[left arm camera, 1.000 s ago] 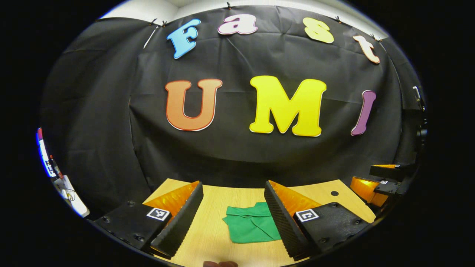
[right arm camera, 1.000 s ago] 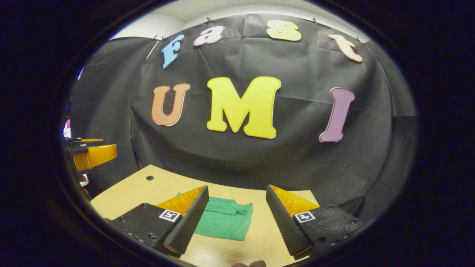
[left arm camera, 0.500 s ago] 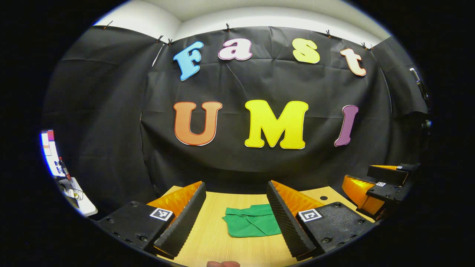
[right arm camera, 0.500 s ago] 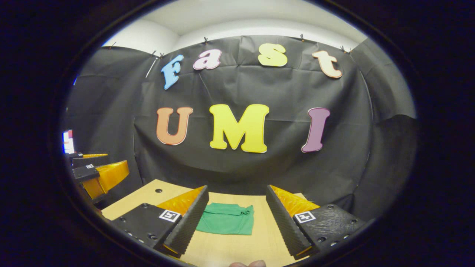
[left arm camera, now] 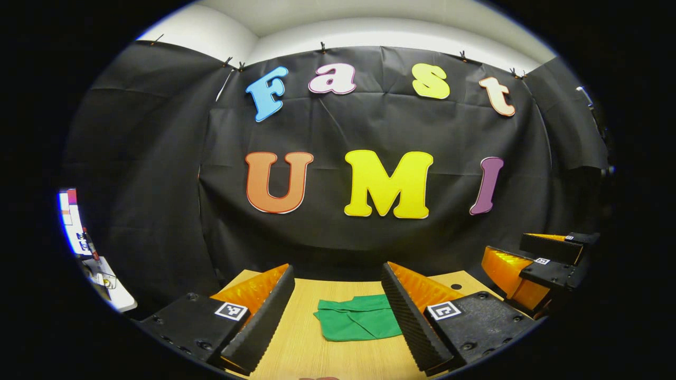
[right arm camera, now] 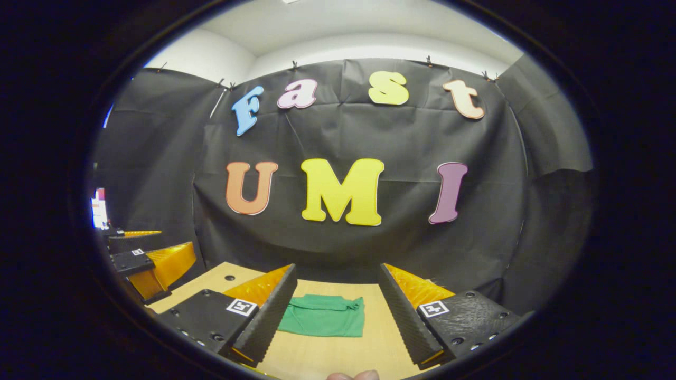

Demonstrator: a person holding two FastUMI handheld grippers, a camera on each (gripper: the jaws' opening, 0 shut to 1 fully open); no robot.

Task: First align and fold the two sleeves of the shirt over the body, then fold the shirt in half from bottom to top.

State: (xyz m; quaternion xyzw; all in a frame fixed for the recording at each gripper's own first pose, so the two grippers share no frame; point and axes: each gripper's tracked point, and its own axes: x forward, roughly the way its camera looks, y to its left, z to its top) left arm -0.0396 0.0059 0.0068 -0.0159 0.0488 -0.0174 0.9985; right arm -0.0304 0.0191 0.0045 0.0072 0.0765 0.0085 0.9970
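Green shirt (left arm camera: 359, 324) lies seemingly folded on wooden table (left arm camera: 317, 359)

Both cameras tipped upward and drawn back over the last second: white ceiling now above the booth wall in both views. Folded green shirt (left arm camera: 359, 324) sunk lower and smaller between the left gripper (left arm camera: 338, 316) fingers; likewise before the right gripper (right arm camera: 335, 316). Table (right arm camera: 327, 353) showing less surface.
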